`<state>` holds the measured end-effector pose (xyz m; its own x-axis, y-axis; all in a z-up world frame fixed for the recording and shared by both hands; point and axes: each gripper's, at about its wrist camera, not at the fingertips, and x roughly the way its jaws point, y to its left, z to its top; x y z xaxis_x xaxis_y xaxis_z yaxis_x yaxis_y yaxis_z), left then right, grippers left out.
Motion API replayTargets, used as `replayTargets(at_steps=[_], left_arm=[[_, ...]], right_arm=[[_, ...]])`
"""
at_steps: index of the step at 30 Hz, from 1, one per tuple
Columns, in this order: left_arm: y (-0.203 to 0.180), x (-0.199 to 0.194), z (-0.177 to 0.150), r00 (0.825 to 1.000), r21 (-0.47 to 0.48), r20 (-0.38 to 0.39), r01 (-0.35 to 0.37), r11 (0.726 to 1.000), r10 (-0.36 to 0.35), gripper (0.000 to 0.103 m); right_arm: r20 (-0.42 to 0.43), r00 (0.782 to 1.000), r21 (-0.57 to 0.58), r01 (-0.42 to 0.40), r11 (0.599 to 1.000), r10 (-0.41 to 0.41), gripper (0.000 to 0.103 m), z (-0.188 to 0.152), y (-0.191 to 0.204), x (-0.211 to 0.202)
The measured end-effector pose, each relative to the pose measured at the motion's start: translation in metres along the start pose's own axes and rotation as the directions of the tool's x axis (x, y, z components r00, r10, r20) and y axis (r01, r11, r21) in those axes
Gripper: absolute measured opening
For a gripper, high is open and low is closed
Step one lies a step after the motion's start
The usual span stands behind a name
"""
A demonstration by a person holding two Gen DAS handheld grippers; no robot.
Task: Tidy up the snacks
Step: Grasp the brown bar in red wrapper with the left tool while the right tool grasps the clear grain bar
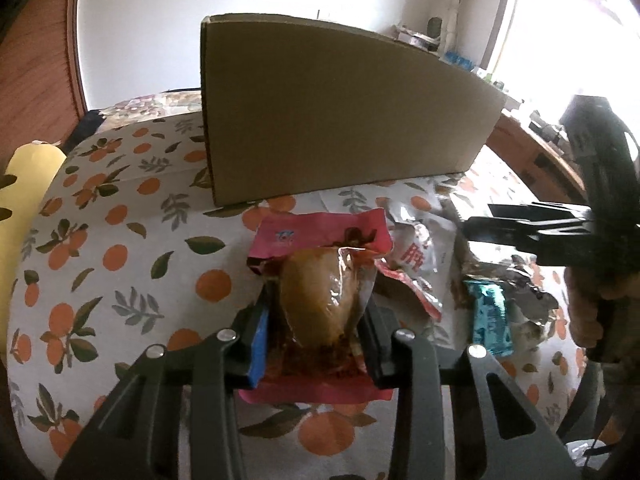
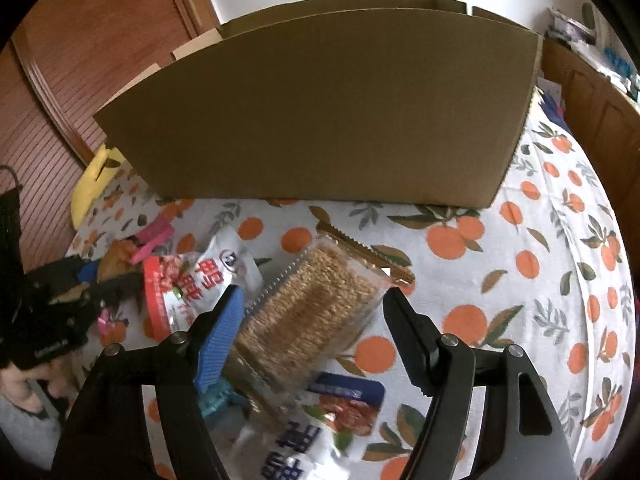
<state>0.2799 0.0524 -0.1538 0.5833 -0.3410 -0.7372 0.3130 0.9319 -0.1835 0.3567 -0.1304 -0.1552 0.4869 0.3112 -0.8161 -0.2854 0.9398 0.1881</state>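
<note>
Left wrist view: the left claw (image 1: 316, 320) clamps a pink snack packet (image 1: 320, 276) on the tabletop (image 1: 120, 240), before the cardboard box (image 1: 340, 120).
Right wrist view: the right claw (image 2: 312, 320) gapes around a clear cracker pack (image 2: 316, 304), pads not pressing.

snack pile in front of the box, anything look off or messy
Yes. The snack packets lie overlapping on the tablecloth beside the cardboard box. The clear cracker pack sits tilted atop the others between the right gripper's open jaws.
</note>
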Motion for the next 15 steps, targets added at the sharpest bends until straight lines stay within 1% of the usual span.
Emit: replayTargets(at_steps=[4, 6, 8, 10, 15], left_arm=[[-0.003, -0.007, -0.001, 0.999, -0.001, 0.020, 0.026, 1.000, -0.026, 0.036], [-0.004, -0.011, -0.001, 0.999, -0.004, 0.031, 0.033, 0.999, -0.033, 0.036], [-0.005, -0.016, -0.002, 0.998, -0.004, 0.041, 0.038, 0.999, -0.037, 0.036], [-0.005, -0.019, -0.002, 0.998, -0.004, 0.049, 0.044, 0.999, -0.044, 0.036], [-0.006, -0.022, -0.003, 0.997, -0.002, 0.056, 0.051, 0.999, -0.050, 0.036]], right_arm=[[-0.010, 1.000, -0.005, -0.002, 1.000, 0.002, 0.073, 0.005, 0.008, 0.006], [-0.012, 1.000, -0.016, 0.011, 1.000, -0.011, 0.073, 0.006, 0.013, 0.009], [-0.015, 1.000, -0.035, 0.026, 0.999, -0.027, 0.069, 0.005, 0.015, 0.009], [-0.020, 0.999, -0.045, 0.029, 0.999, -0.030, 0.069, 0.002, 0.018, 0.009], [-0.024, 0.997, -0.122, 0.073, 0.990, -0.076, 0.068, -0.006, 0.029, 0.004]])
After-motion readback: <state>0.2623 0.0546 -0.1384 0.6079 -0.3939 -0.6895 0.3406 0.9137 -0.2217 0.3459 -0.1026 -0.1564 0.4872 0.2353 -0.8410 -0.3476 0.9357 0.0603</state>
